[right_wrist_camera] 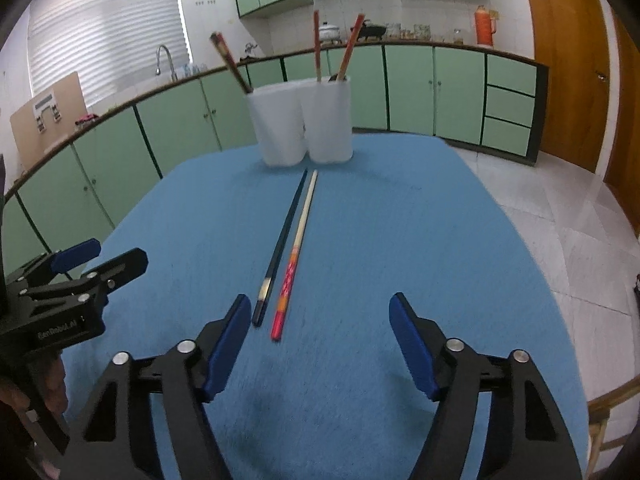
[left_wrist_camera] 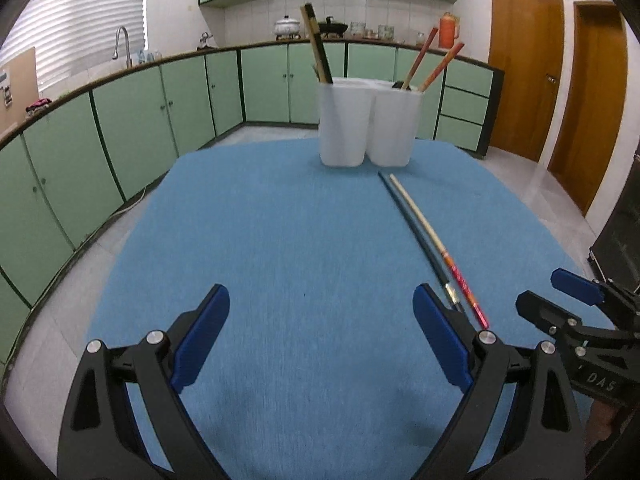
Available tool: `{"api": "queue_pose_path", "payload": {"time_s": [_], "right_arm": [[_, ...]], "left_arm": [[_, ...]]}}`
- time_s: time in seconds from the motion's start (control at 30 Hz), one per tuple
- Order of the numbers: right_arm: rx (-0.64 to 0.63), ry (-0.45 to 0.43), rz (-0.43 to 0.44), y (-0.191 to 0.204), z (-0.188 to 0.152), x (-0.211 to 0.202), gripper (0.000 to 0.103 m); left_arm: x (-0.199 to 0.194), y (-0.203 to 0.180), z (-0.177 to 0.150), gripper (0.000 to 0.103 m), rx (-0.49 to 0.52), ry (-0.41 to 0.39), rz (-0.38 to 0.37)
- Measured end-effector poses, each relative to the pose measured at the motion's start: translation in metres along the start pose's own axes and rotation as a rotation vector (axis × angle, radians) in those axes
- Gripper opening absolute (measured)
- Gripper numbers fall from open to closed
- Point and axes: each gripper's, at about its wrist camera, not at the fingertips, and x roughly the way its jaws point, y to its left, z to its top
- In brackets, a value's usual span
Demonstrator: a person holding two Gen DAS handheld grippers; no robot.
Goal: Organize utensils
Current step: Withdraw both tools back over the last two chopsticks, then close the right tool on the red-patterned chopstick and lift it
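**Two open grippers over a pair of loose chopsticks, holder at the far end of the mat**

Both wrist views look along a blue table mat [left_wrist_camera: 280, 240] toward a white two-compartment utensil holder [left_wrist_camera: 370, 124] standing upright near its far edge. The left compartment holds dark chopsticks [left_wrist_camera: 316, 46] leaning left; the right compartment holds red-topped chopsticks [left_wrist_camera: 434, 64] leaning right. The grouping suggests a sort by kind, one colour to each side.

Two utensils are not yet stored. A dark chopstick [right_wrist_camera: 282, 240] and a pale chopstick with a red patterned handle [right_wrist_camera: 298, 248] lie flat on the mat, side by side and nearly touching, thin tips toward the holder and thick ends toward the cameras. Lying so close, they would be hard to pinch one at a time.

The right gripper [right_wrist_camera: 316, 344] has its blue pads spread with nothing between them; the thick ends of both chopsticks lie just ahead of its left finger. It is angled down at the mat, probably to take one chopstick by the handle end. The left gripper [left_wrist_camera: 322, 332] is likewise spread and empty, with the chopsticks just beside its right finger. From each view the other gripper appears at the edge, so the two tools sit near one another.
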Motion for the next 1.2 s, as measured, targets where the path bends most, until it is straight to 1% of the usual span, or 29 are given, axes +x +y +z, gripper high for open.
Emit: {"api": "queue_pose_path", "payload": {"time_s": [0.03, 0.2, 0.33, 0.4, 0.5, 0.73, 1.07, 1.2], "right_arm": [[-0.003, 0.007, 0.0, 0.001, -0.002, 0.002, 0.065], [-0.019, 0.052, 0.012, 0.01, -0.011, 0.012, 0.045], [-0.033, 0.073, 0.016, 0.016, -0.016, 0.017, 0.037], [-0.031, 0.086, 0.021, 0.017, -0.017, 0.02, 0.03], [-0.033, 0.098, 0.021, 0.018, -0.019, 0.024, 0.027], [-0.05, 0.099, 0.02, 0.024, -0.017, 0.025, 0.023], [-0.083, 0.103, 0.001, 0.032, -0.015, 0.03, 0.016], [-0.098, 0.104, -0.014, 0.036, -0.015, 0.03, 0.007]], "left_arm": [[0.001, 0.0, -0.001, 0.09, 0.0, 0.005, 0.001], [0.003, 0.003, -0.004, 0.09, -0.012, 0.025, -0.002], [0.004, 0.003, -0.005, 0.09, -0.013, 0.029, -0.004], [0.005, 0.002, -0.005, 0.09, -0.013, 0.032, -0.004], [0.007, 0.0, -0.004, 0.09, -0.015, 0.034, -0.005], [0.009, 0.0, -0.004, 0.09, -0.023, 0.041, -0.007], [0.014, 0.002, -0.004, 0.09, -0.038, 0.048, -0.011], [0.014, 0.0, -0.004, 0.09, -0.04, 0.051, -0.013]]}}
